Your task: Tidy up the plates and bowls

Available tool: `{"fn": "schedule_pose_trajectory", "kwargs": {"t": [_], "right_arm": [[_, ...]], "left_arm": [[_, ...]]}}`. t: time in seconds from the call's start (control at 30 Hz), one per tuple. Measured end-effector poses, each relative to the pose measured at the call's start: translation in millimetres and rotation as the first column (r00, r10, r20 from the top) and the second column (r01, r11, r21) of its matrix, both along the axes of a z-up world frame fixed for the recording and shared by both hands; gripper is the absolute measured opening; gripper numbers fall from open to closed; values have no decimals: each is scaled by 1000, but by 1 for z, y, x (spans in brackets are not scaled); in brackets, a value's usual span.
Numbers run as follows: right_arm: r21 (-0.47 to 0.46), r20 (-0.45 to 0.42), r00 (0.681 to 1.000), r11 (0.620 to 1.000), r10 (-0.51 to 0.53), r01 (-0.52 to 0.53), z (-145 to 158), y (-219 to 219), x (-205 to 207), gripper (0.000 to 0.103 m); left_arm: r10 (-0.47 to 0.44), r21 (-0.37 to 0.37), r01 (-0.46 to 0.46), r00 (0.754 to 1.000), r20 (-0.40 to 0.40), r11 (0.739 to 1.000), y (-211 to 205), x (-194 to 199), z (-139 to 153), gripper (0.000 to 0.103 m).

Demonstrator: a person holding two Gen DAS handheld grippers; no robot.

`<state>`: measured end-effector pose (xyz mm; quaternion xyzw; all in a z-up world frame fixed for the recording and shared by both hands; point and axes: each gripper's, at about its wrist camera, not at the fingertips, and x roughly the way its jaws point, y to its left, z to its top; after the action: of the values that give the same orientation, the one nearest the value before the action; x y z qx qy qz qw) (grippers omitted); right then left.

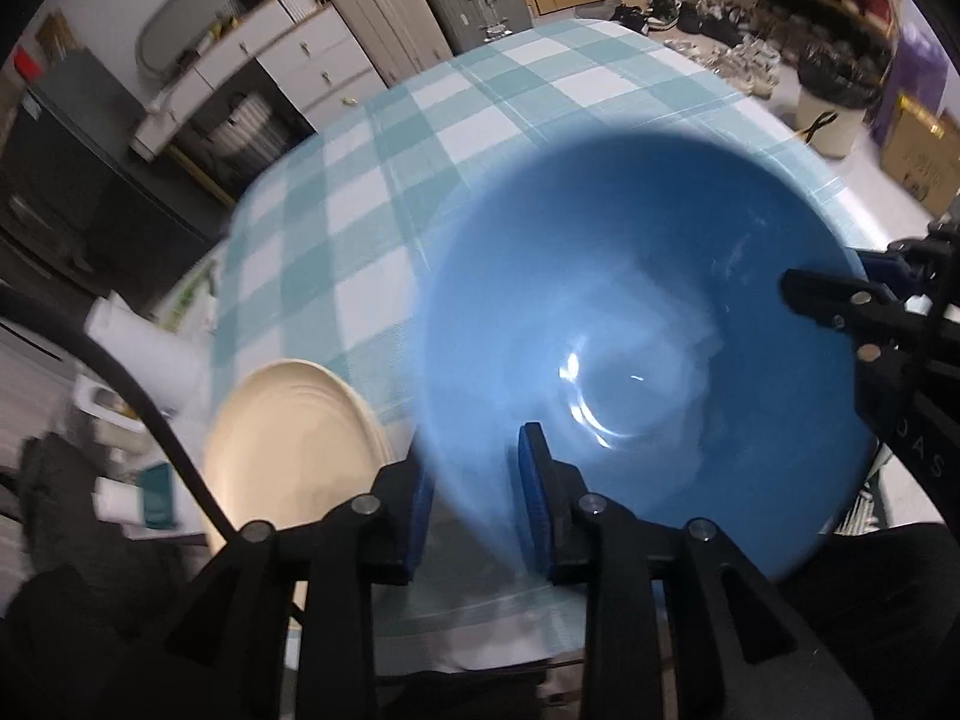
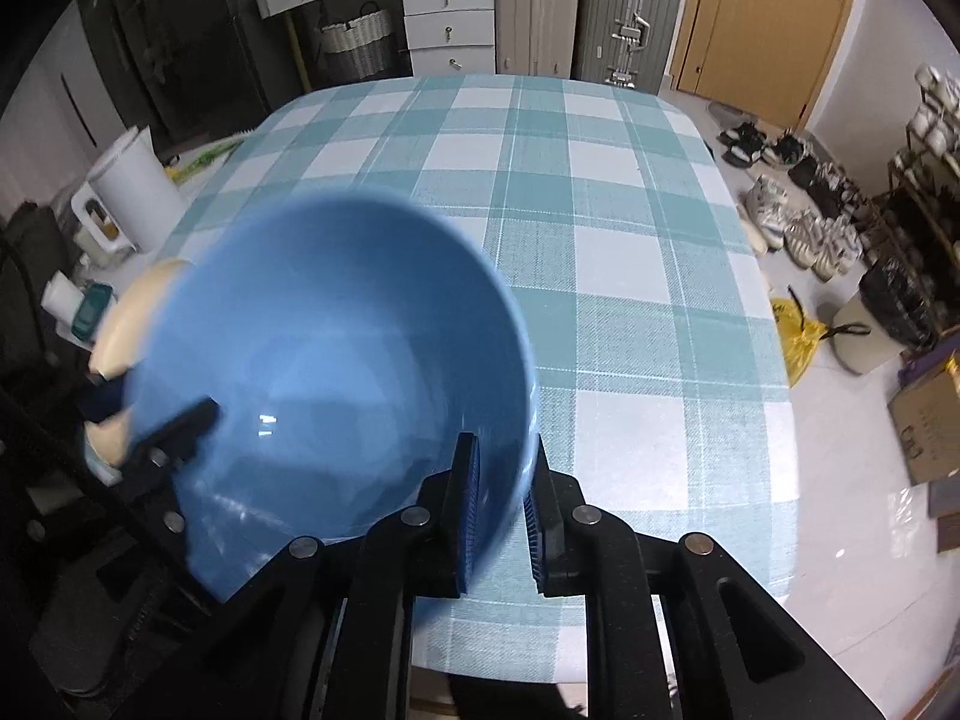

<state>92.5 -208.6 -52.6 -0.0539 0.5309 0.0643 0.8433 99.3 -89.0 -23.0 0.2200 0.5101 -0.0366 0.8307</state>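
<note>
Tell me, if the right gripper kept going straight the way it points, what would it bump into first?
Probably the blue bowl: its rim already sits between the right gripper's fingers. Past that lies the checked tablecloth, though depth is hard to judge.

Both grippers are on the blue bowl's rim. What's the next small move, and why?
Probably ease the bowl straight down until it sits on the tablecloth. The right gripper pinches its rim, the left gripper looks loose around the opposite rim, and blur hides whether the bowl rests yet.
</note>
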Motion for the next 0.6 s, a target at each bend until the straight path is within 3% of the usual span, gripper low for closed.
{"fn": "schedule_pose_trajectory", "kwargs": {"t": [0.37,0.47,0.53,0.6], "right_arm": [[12,55,998,1000,-5,4,12,-5,-4,14],[48,113,993,998,-39,34,23,-13,-6,14],[129,148,986,990,-75,56,29,-23,-7,14],[162,107,990,984,-87,69,22,-26,-2,15]], "left_arm": [[7,-57,-7,1000,-2,998,11,0,3,34],[34,-121,-30,999,30,992,19,-2,6,39],[61,-203,-45,995,73,978,28,-4,10,49],[83,-248,-57,992,97,967,33,-4,10,49]]}}
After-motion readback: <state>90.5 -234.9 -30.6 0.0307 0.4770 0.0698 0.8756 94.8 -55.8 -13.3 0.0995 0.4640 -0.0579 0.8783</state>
